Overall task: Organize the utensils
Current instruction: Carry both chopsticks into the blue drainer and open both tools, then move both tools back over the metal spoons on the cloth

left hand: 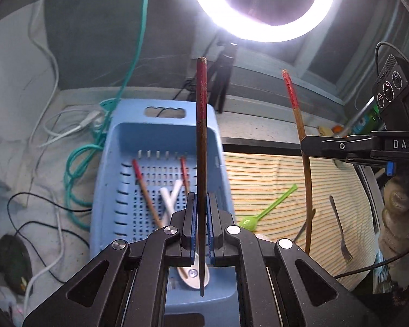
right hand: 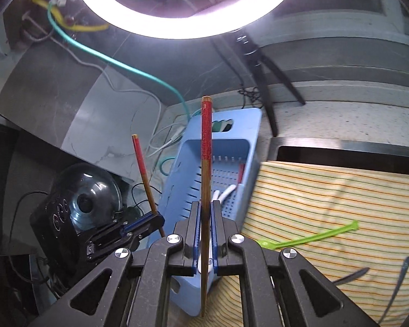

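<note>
Each gripper pinches one chopstick. In the left wrist view the left gripper (left hand: 201, 229) has its blue-padded jaws pressed onto a dark wooden chopstick (left hand: 201, 147) with a red upper end; the stick stands upright between the pads, its red end high above them and its pointed tip just below. Directly beneath and beyond it lies the light blue perforated basket (left hand: 122, 163), which holds two more red-ended chopsticks (left hand: 144, 188) and white spoons (left hand: 171, 199).

The right gripper (left hand: 309, 145) enters that view from the right edge, clamped on a second chopstick (left hand: 304, 147), which stands nearly upright over the striped cloth (left hand: 272, 179). In the right wrist view the same right gripper (right hand: 205, 229) has its jaws closed on that red-topped stick (right hand: 206, 163), held at the basket's (right hand: 177, 190) right-hand edge, where the basket borders the cloth (right hand: 327, 196). The left gripper (right hand: 156, 219) appears at the lower left there, gripping its own chopstick (right hand: 144, 171).

On the cloth lie a green plastic spoon (left hand: 267, 209) just beside the basket, and a metal fork (left hand: 340, 231) farther right. A lit ring light (left hand: 261, 5) hangs above.
</note>
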The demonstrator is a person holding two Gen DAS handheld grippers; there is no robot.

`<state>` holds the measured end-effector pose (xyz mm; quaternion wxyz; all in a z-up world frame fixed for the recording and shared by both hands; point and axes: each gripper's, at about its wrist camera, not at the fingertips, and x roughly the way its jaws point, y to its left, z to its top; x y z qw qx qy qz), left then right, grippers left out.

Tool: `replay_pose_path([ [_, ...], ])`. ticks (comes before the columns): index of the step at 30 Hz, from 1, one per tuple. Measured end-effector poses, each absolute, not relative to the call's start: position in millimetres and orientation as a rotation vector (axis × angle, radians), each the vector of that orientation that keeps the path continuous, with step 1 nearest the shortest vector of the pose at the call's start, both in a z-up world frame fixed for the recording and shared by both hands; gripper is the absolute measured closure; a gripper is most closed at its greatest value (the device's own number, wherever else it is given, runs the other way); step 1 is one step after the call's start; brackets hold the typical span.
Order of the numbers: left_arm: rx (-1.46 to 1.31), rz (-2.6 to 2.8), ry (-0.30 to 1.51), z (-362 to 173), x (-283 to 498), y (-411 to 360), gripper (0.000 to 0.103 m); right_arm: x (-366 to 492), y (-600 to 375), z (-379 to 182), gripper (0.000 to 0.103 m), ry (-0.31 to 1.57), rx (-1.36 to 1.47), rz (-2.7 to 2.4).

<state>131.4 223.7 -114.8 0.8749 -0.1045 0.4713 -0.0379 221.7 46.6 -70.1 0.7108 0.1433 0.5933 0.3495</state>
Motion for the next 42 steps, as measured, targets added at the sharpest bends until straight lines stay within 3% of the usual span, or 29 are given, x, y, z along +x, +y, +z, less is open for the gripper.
replay_pose_path([
  [10,-0.260,-0.008,1.013,-128.4,128.6,248.5,0.098,222.8,99.6,-93.5,0.094,1.361,0.268,0.804],
  [14,-0.253,0.017,1.018,-129.4,127.7,251.3,0.087,222.2,103.3,-98.7,0.092,1.361,0.240,0.795],
  [19,-0.252,0.018,1.014,-127.4,125.6,251.8,0.087,223.0,100.0,-99.3,0.084,1.355,0.237,0.790],
  [31,-0.249,-0.030,1.010,-125.0,120.6,233.0,0.087,229.2,61.3,-93.8,0.082,1.351,0.245,0.777],
  [40,-0.251,-0.165,1.045,-136.2,110.4,176.8,0.081,226.3,0.5,-108.3,0.081,1.389,0.284,0.710],
  [42,-0.247,-0.197,1.057,-140.9,108.1,161.1,0.075,223.7,-17.8,-115.1,0.081,1.404,0.303,0.686],
])
